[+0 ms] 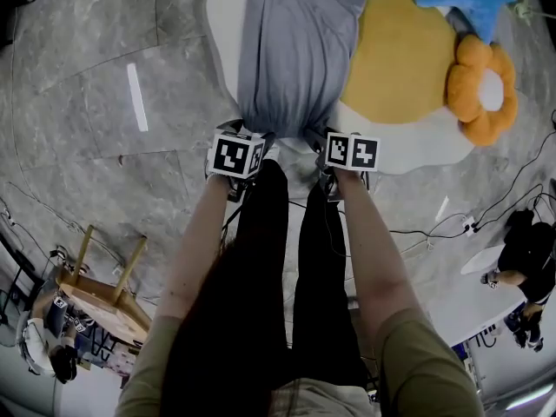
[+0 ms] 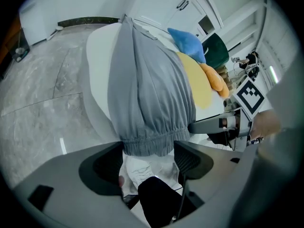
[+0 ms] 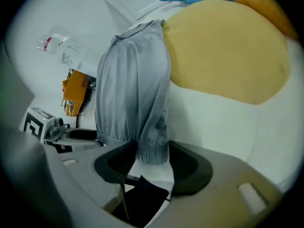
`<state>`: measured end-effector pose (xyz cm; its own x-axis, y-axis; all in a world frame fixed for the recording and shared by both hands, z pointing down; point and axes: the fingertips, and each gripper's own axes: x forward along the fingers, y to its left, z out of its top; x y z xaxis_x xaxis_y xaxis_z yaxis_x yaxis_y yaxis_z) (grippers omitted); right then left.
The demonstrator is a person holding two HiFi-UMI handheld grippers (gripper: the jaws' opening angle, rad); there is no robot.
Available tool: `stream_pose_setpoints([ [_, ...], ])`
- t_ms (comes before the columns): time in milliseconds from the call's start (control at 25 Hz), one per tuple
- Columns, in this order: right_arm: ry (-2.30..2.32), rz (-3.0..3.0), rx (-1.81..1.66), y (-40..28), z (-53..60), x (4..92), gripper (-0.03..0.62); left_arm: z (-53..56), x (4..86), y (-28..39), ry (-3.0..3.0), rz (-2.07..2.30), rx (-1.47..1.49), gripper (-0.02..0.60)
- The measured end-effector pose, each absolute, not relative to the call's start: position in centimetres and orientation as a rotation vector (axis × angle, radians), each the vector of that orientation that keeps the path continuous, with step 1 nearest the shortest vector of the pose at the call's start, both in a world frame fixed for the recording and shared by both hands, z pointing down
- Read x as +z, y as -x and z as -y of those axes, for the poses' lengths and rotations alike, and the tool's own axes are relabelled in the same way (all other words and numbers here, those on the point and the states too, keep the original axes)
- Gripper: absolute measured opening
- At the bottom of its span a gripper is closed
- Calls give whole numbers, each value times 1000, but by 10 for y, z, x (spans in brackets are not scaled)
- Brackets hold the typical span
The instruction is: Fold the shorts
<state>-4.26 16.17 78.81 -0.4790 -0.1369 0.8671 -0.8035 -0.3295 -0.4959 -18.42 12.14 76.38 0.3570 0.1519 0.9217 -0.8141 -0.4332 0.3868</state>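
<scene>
Left gripper (image 2: 148, 151) fingers stand spread, with the gathered waistband (image 2: 145, 145) of the grey shorts (image 2: 147, 89) between them, unpinched. Right gripper (image 3: 153, 153) fingers are likewise spread around the band's other corner. The shorts lie lengthwise on a white mat (image 1: 224, 24), beside a yellow cushion (image 1: 400, 59).

A grey, marble-patterned floor (image 1: 95, 181) fills the room, with a bright strip of light (image 1: 136, 96) reflected on it. A wooden stool (image 1: 106, 301) stands at the lower left. Thin cables (image 1: 511, 191) trail across the floor at the right. White cupboards (image 2: 187, 6) line the far wall.
</scene>
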Motion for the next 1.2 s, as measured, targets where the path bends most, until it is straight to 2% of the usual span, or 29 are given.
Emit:
stream_pose_setpoints([
  [200, -1192, 1438, 1770, 38, -166, 789, 95, -134, 772, 176, -1659, 566, 1278, 336],
  [320, -1148, 1490, 1727, 41, -166, 785, 51, -136, 776, 172, -1653, 584, 1271, 336],
  [480, -1092, 1627, 1658, 44, -168, 776, 37, -139, 783, 168, -1668, 615, 1259, 334],
  [680, -1055, 1793, 1600, 47, -168, 763, 34, -139, 788, 167, -1740, 657, 1256, 274],
  [760, -1054, 1816, 1611, 49, -167, 760, 34, -141, 787, 167, -1749, 668, 1247, 232],
  [840, -1056, 1824, 1625, 49, -166, 757, 32, -143, 781, 163, -1750, 664, 1244, 149],
  [920, -1061, 1818, 1649, 50, -165, 753, 32, -146, 774, 160, -1735, 654, 1221, 96],
  [1200, -1023, 1797, 1734, 45, -178, 732, 29, -164, 742, 156, -1704, 605, 1167, 74],
])
